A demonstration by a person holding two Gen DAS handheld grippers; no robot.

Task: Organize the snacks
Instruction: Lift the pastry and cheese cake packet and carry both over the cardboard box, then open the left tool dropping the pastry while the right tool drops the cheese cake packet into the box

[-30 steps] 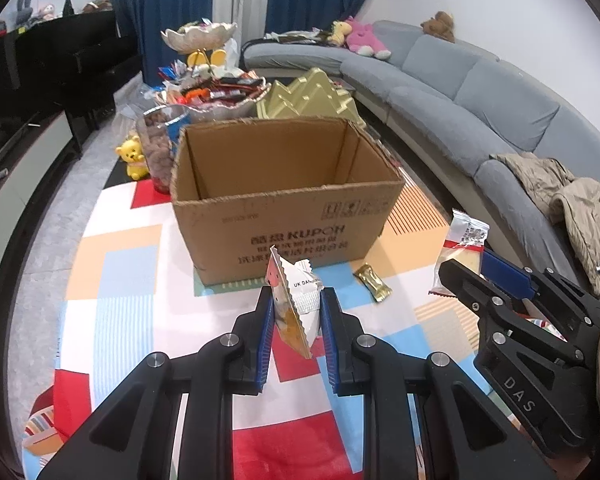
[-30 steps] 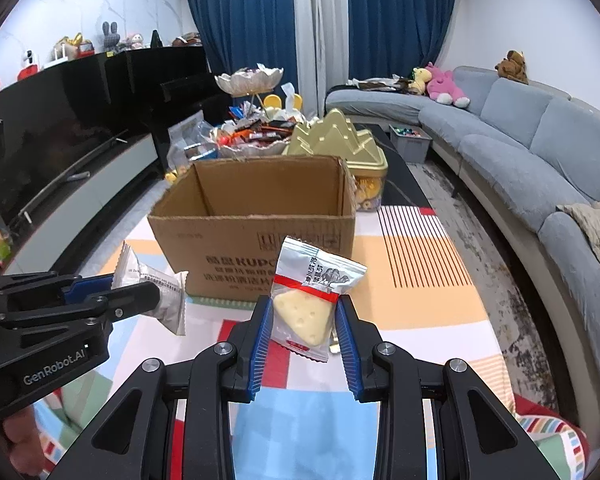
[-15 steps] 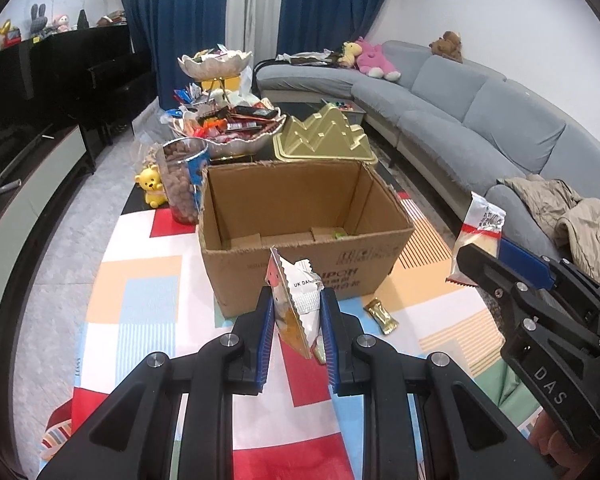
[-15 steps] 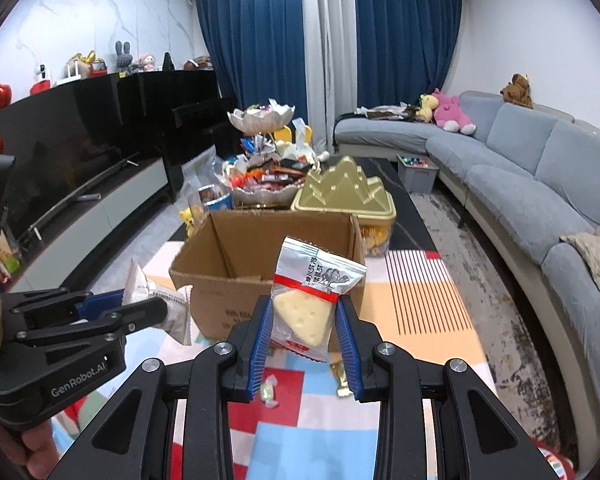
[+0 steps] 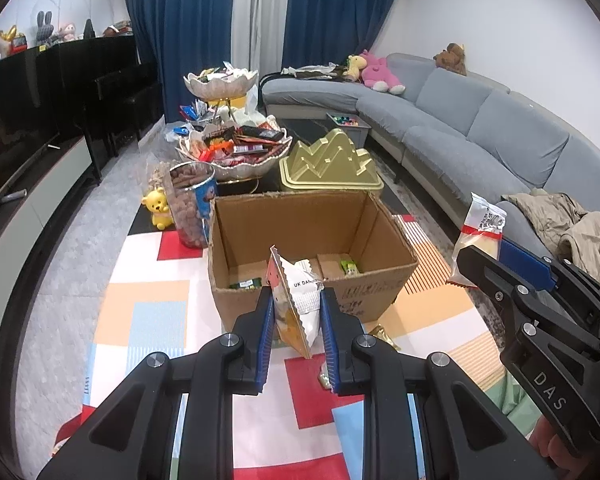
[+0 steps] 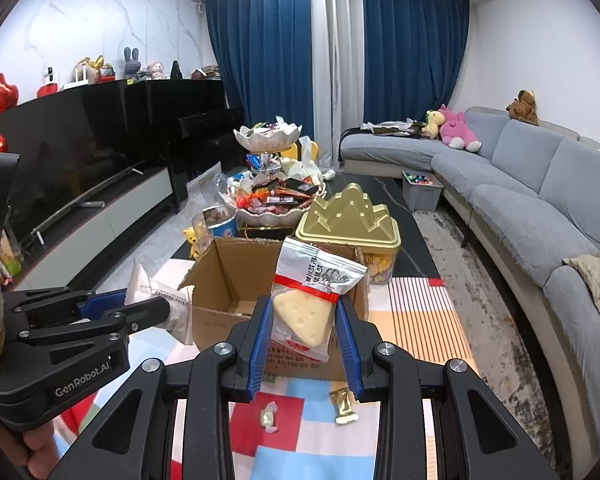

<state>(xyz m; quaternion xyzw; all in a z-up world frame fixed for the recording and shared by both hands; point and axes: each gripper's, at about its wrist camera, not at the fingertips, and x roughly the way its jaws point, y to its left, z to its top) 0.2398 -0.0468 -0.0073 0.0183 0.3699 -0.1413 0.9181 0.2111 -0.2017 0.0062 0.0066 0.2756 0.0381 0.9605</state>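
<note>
Patterned table (image 6: 416,320); cheese packet (image 6: 308,304) upright in right gripper (image 6: 303,344); tip down

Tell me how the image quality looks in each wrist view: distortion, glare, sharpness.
Left wrist view: strong fisheye bending, dark corners; the sofa curves; the snack packet in the left gripper is sharp enough to read its print. Right wrist view: same bending, with the curtains bowed; faint reflections on the glossy black cabinet; the cheese snack packet in the right gripper looks crisp.
</note>
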